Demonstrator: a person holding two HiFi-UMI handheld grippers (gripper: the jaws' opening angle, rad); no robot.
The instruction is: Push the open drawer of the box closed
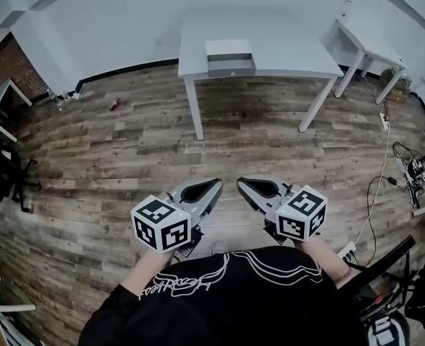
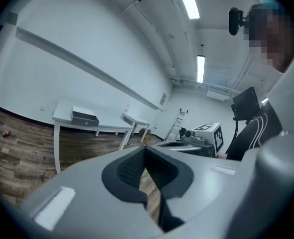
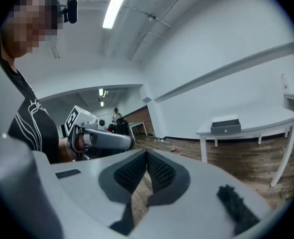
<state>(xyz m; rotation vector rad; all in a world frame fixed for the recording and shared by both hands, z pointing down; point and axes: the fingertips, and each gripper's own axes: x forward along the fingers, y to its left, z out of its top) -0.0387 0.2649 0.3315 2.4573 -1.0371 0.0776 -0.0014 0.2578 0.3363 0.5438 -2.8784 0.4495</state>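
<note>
Box (image 1: 229,47) with its drawer (image 1: 231,66) pulled open stands at the near edge of a white table (image 1: 292,52) across the wood floor (image 1: 112,150), well apart from a person in a black shirt (image 1: 227,298) who holds 2 grippers close to the body. At left, the left gripper (image 1: 216,184) has its jaws closed tip to tip with nothing between them. Just beside it, the right gripper (image 1: 241,182) is likewise pinched together and empty, the 2 tips angled toward each other, while 1 more white table, the second table (image 1: 371,45), stands at far right.
</note>
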